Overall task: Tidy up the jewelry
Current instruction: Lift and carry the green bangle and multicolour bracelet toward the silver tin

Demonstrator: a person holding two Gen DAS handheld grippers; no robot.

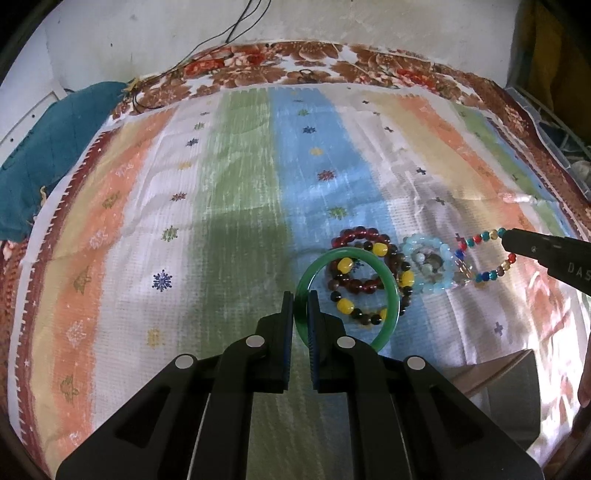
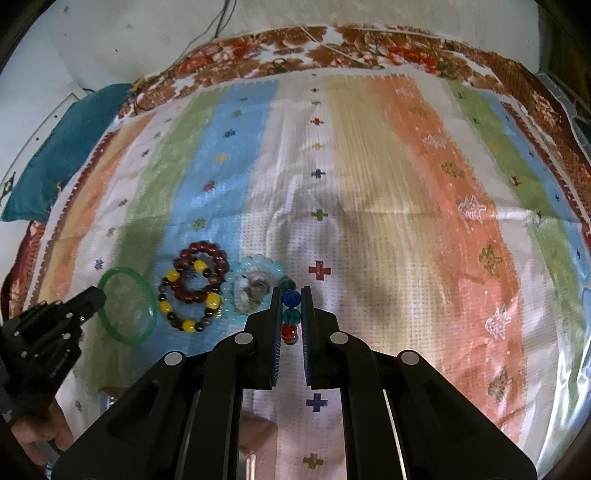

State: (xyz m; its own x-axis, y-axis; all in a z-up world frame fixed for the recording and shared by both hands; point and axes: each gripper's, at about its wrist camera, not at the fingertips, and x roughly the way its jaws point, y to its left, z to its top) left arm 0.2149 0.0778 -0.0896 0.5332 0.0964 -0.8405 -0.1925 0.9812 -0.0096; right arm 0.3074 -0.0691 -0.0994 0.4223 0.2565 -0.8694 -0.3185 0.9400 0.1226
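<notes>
My left gripper (image 1: 301, 300) is shut on the rim of a green bangle (image 1: 347, 252), which stands in front of the other pieces in the left wrist view. On the striped cloth (image 1: 221, 184) lie a dark red bead bracelet (image 1: 357, 233), a yellow-and-brown bead bracelet (image 1: 345, 264) and a pale blue bead bracelet (image 1: 424, 242). My right gripper (image 2: 290, 291) is shut on a multicoloured bead bracelet (image 2: 291, 315), whose loop (image 1: 484, 235) trails from that gripper (image 1: 506, 236). In the right wrist view the bangle (image 2: 151, 302) hangs from the left gripper (image 2: 100, 295), left of the red bracelet (image 2: 201, 246).
The striped cloth (image 2: 406, 184) lies over a brown floral bedspread (image 1: 314, 62). A teal cloth (image 1: 44, 155) is bunched at the far left. A cardboard box (image 1: 495, 373) sits near the right front. Black cables (image 1: 236, 29) hang on the wall. A hand (image 2: 37, 435) holds the left gripper.
</notes>
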